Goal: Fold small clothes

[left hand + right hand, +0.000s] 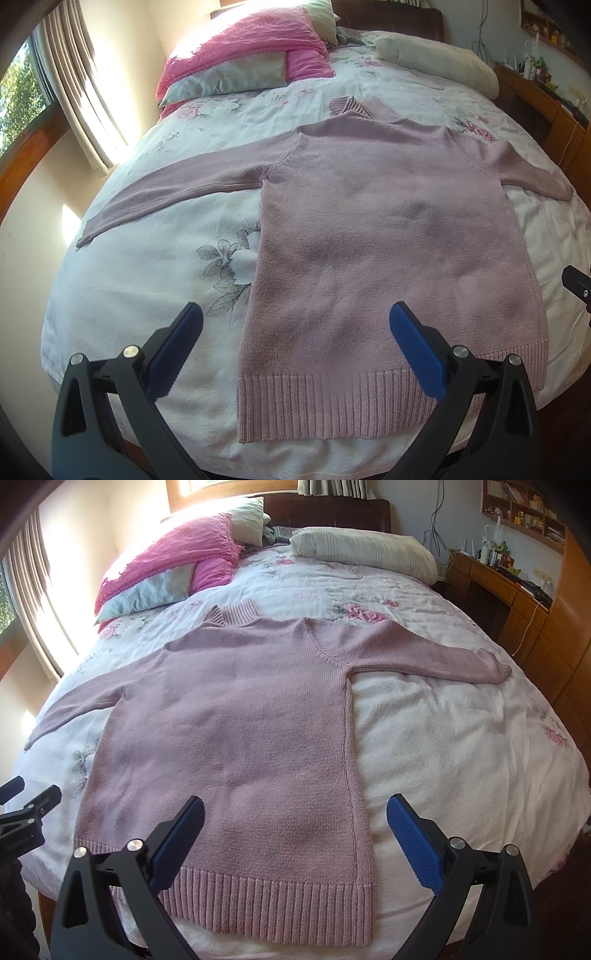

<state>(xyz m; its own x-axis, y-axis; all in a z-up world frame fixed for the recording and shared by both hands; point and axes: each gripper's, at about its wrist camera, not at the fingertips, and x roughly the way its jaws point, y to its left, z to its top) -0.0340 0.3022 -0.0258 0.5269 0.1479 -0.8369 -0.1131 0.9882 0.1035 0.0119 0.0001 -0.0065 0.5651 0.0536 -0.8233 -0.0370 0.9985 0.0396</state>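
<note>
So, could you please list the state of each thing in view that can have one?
pink sweater: spread flat on the bed, unfolded, both sleeves stretched out sideways, collar at the far end.
left gripper: jaws open, hovering over the hem, holding nothing.
right gripper: jaws open, hovering over the hem, holding nothing.
pink pillow: stacked on another pillow.
curtain: drawn partly aside.

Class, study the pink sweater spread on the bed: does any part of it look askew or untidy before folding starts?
Mostly tidy: the sweater lies flat on the bed, both sleeves spread out. Only the ribbed collar looks off, flopped and bunched toward one side rather than lying flat. Both grippers hover open near the hem.
</note>
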